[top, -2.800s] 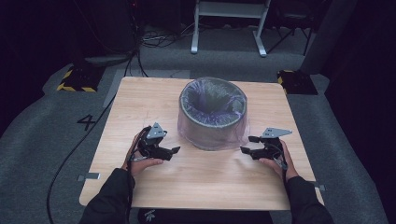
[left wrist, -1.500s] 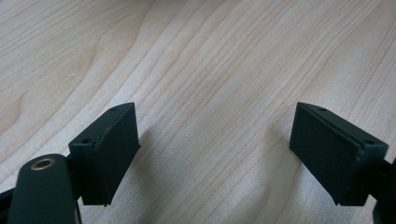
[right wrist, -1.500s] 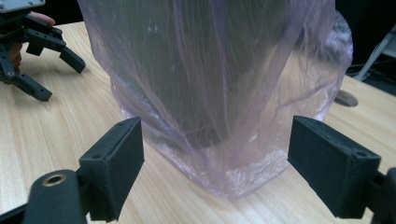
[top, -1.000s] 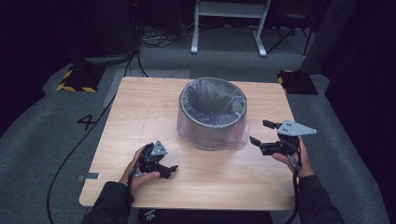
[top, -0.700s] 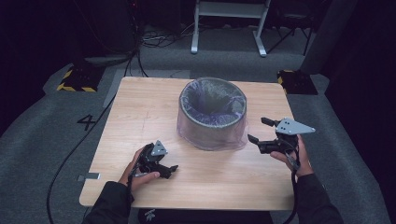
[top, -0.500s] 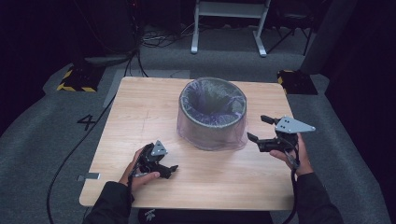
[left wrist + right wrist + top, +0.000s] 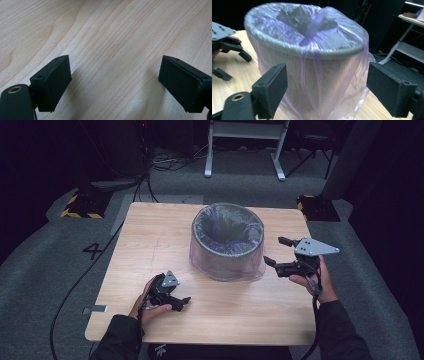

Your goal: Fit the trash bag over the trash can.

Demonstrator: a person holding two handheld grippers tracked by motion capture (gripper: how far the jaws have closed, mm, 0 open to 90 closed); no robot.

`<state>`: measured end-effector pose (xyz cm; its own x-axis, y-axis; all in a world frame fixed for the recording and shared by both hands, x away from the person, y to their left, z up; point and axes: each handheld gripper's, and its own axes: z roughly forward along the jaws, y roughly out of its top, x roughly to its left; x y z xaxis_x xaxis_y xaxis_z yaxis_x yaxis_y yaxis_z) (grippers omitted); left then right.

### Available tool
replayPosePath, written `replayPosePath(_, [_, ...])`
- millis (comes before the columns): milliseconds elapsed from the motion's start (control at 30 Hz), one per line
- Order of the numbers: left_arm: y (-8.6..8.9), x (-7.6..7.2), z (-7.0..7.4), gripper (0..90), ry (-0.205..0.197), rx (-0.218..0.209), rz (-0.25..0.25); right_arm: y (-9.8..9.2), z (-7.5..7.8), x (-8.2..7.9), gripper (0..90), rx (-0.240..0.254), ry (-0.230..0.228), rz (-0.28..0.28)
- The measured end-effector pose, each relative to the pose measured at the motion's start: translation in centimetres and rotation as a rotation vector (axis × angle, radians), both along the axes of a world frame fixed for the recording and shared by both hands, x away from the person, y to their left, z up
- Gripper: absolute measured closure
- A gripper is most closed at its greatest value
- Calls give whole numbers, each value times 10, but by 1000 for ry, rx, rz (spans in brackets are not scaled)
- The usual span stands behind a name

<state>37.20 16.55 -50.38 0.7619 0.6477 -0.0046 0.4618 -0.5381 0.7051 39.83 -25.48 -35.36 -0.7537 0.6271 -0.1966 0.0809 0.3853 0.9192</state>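
Purple liner (image 7: pixel 227 265) draped over bin (image 7: pixel 227 227) mid-table: approach with right gripper (image 7: pixel 278 254), jaws apart, pinching film only; left gripper (image 7: pixel 181 302) gaping, idle near front edge.

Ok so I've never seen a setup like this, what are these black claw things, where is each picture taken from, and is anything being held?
A person sits at a wooden table holding a hand-held gripper in each hand. One picture looks down from above the person's side. There the left gripper rests low on the table and the right gripper is raised beside a grey bin lined with a thin purple plastic bag. The other two pictures come from small cameras riding on the grippers, looking out between their two black jaws. The left gripper's camera sees bare wood between wide-open jaws. The right gripper's camera faces the bin and bag close up, jaws open. Neither gripper holds anything.
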Motion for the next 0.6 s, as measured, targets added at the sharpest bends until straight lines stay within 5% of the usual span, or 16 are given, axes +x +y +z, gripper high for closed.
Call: replayPosePath(600, [0,0,0,106,0,-1,1,5,25,15,167,29,5,-17])
